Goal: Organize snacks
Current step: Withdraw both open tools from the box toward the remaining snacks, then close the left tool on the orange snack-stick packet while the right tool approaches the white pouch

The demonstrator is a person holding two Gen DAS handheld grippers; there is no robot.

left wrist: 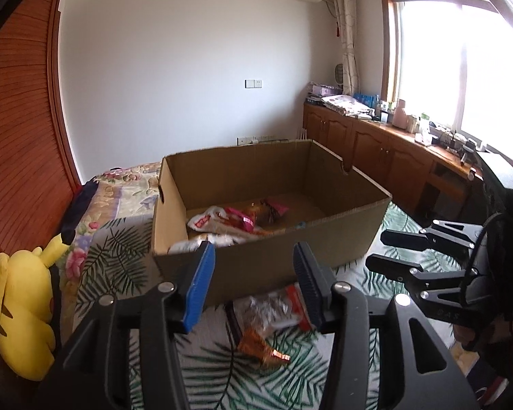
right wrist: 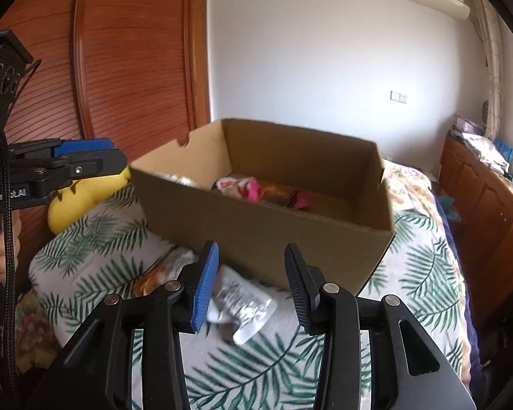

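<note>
An open cardboard box stands on the leaf-print bed; it also shows in the right wrist view. Several snack packets lie inside it, pink, white and orange. In front of the box lie a silver packet with red print and an orange packet; the right wrist view shows the silver packet and the orange one. My left gripper is open and empty above them. My right gripper is open and empty over the silver packet, and shows at the right in the left wrist view.
A yellow plush toy lies at the bed's left by the wooden headboard. Wooden cabinets with clutter run under the window on the right. The left gripper shows at the left of the right wrist view.
</note>
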